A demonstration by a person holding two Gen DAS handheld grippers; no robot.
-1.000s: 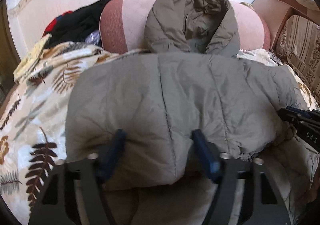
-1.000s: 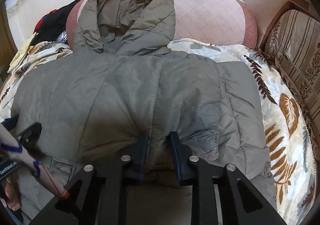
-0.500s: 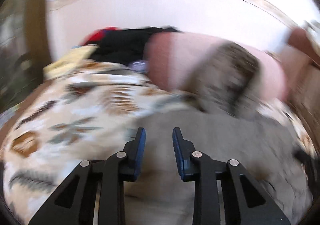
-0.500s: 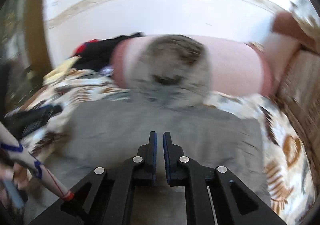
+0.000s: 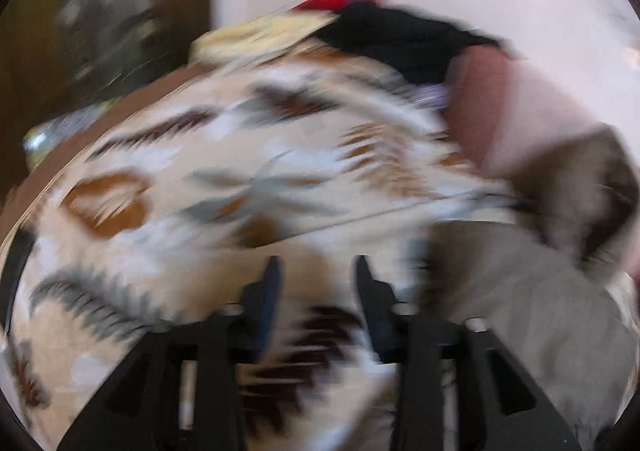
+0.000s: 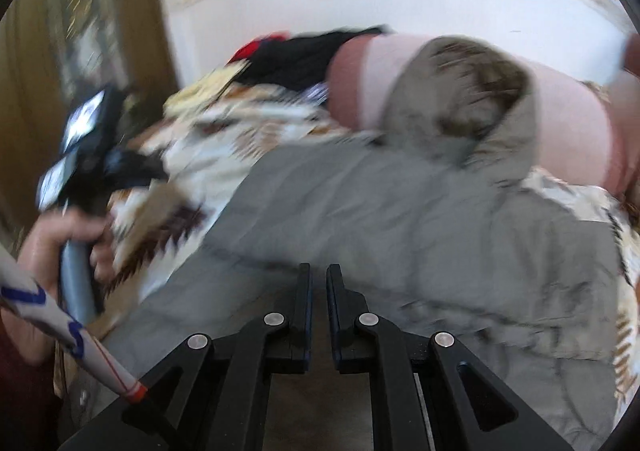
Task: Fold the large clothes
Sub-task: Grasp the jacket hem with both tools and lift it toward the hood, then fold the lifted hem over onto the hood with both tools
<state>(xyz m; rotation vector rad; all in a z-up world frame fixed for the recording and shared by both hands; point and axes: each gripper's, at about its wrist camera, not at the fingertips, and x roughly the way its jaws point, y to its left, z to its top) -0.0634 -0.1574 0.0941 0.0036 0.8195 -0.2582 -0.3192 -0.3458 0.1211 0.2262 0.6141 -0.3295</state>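
Only the right wrist view shows the whole grey jacket [image 6: 400, 219] spread on the leaf-print bedspread [image 6: 208, 155], hood at one o'clock; the left view catches just its edge at four o'clock. The right gripper [image 6: 319, 283] is clenched, empty. The left gripper [image 5: 318, 275] is opening, grasping nothing.

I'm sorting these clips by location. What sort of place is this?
Most likely a home living room or bedroom: a grey hooded jacket lies on a leaf-patterned cover, against a pink bolster cushion, with more clothes piled behind.
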